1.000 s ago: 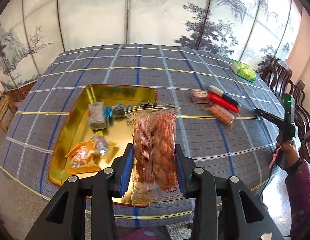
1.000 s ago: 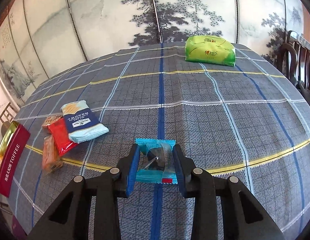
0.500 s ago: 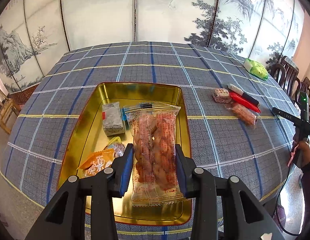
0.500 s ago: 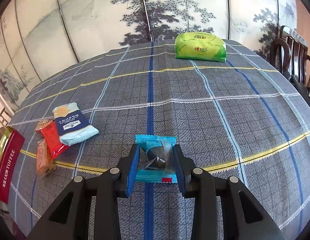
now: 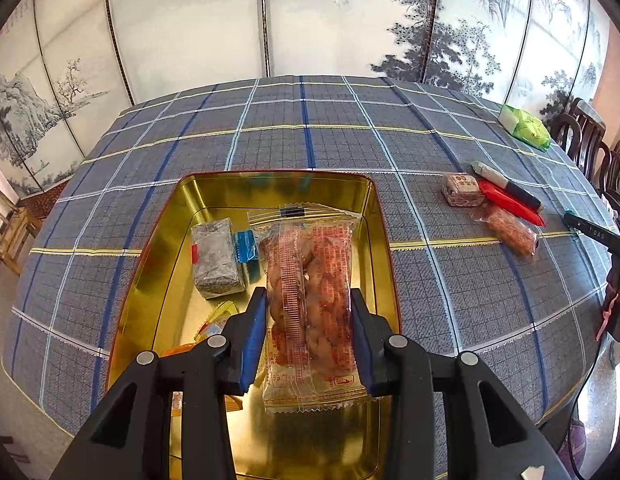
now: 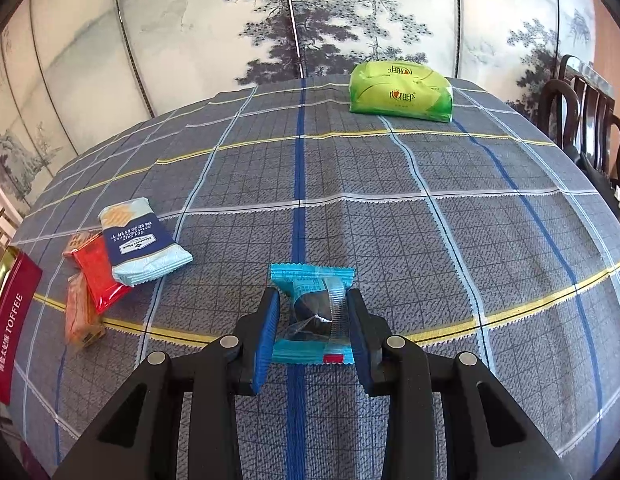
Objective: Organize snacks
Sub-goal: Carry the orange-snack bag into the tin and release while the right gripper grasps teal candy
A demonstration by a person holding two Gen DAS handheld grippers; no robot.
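Twisted-pastry packet [image 5: 311, 312] sat pinched between the blue pads of your left gripper [image 5: 308, 336], held lengthwise over the gold tin [image 5: 373, 200]. A second earlier that tin lay off to the left in the left wrist view — at this moment it was straight under the packet, its far wall beyond the packet's top seam. Inside it lay a grey wrapped block [image 5: 216, 258], a blue sweet [image 5: 246, 246] and orange and yellow wrappers partly hidden by the left finger. Your right gripper [image 6: 313, 330] had stayed put, clamped on a blue-wrapped dark candy [image 6: 313, 312] above the plaid tablecloth [image 6: 449, 240]. To its left lay a light-blue cracker pack [image 6: 140, 242] overlapping a red packet [image 6: 98, 272], with an orange one [image 6: 80, 312] beside them — and a green tissue pack [image 6: 401, 90] at the far edge.
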